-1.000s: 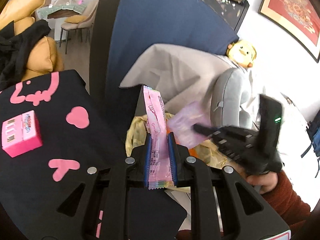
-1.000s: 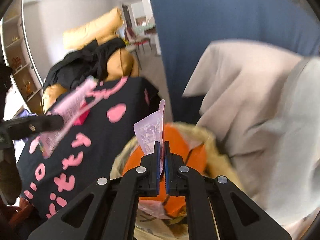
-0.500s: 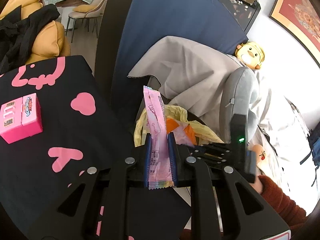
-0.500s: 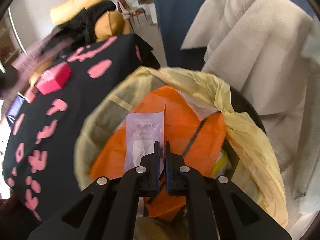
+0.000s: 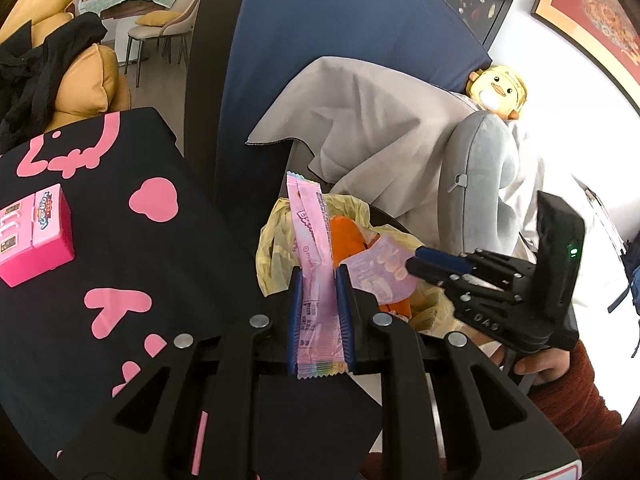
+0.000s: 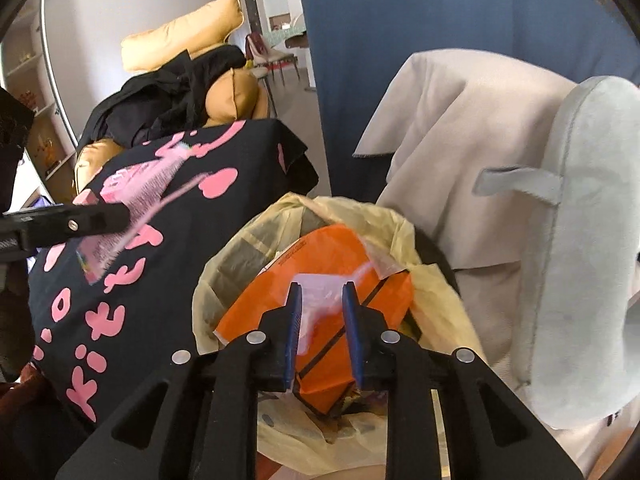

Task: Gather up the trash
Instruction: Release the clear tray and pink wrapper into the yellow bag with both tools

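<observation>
Trash bin (image 6: 436, 276), lined with a pale yellow bag, stands on the floor between a table draped in a black cloth with pink shapes (image 5: 120, 280) on the left and a grey chair (image 6: 580, 240) hung with a beige cloth (image 6: 452, 140) on the right; an orange bag (image 6: 332, 280) lies crumpled inside it. The left gripper (image 5: 319, 312) is clamped on a long pink snack wrapper (image 5: 316, 276), which stands upright between its blue pads, its top end rising over the near-left rim of the bin. The right gripper (image 6: 322, 332) hangs over the bin's mouth and its jaws have just been opening: a pale lilac wrapper (image 6: 320, 292), blurred, sits between the parted blue pads above the orange bag, and from this view it cannot be told whether either pad still touches it. In the left wrist view the same lilac wrapper (image 5: 380, 272) shows at the tips of the right gripper (image 5: 420, 262), over the bin, with a hand (image 5: 540, 368) in a rust-red sleeve behind the tool. A pink box (image 5: 34, 236) lies on the black cloth, far left of the bin. A yellow duck toy (image 5: 498, 92) sits behind the chair's top.
</observation>
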`<action>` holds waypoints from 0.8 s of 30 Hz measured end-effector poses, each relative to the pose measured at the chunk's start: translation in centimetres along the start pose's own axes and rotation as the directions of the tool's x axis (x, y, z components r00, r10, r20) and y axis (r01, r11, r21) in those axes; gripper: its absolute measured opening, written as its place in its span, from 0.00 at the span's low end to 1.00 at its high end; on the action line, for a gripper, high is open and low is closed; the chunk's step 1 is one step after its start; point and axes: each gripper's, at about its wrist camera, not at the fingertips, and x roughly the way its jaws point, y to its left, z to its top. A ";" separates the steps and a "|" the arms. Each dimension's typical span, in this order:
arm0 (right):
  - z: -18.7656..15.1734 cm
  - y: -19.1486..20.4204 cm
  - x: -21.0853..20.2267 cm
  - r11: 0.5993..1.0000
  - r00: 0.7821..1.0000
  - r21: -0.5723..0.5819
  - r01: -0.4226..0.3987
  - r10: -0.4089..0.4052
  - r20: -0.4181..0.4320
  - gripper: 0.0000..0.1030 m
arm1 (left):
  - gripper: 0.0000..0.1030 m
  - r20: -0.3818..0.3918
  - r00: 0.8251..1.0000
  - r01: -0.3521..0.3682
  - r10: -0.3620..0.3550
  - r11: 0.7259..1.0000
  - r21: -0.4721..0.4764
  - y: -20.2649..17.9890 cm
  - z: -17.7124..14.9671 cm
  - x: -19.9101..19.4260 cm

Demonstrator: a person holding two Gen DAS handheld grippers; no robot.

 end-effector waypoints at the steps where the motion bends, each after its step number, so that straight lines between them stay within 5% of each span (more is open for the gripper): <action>1: 0.0 -0.1 -0.2 1.000 1.000 -0.002 -0.004 0.004 0.004 0.21 | 0.15 -0.002 1.000 0.001 -0.001 1.000 -0.002 0.0 0.0 0.1; 17: -1.6 -4.9 -4.4 0.982 0.985 0.141 0.129 -0.143 0.095 0.26 | 0.15 -0.130 0.987 0.099 -0.090 0.993 0.062 -3.8 -0.1 7.0; 24: -3.0 -5.9 -4.3 0.980 0.986 0.153 0.125 -0.140 0.089 0.26 | 0.21 -0.236 0.971 -0.027 0.040 0.998 0.057 -4.4 -0.6 14.6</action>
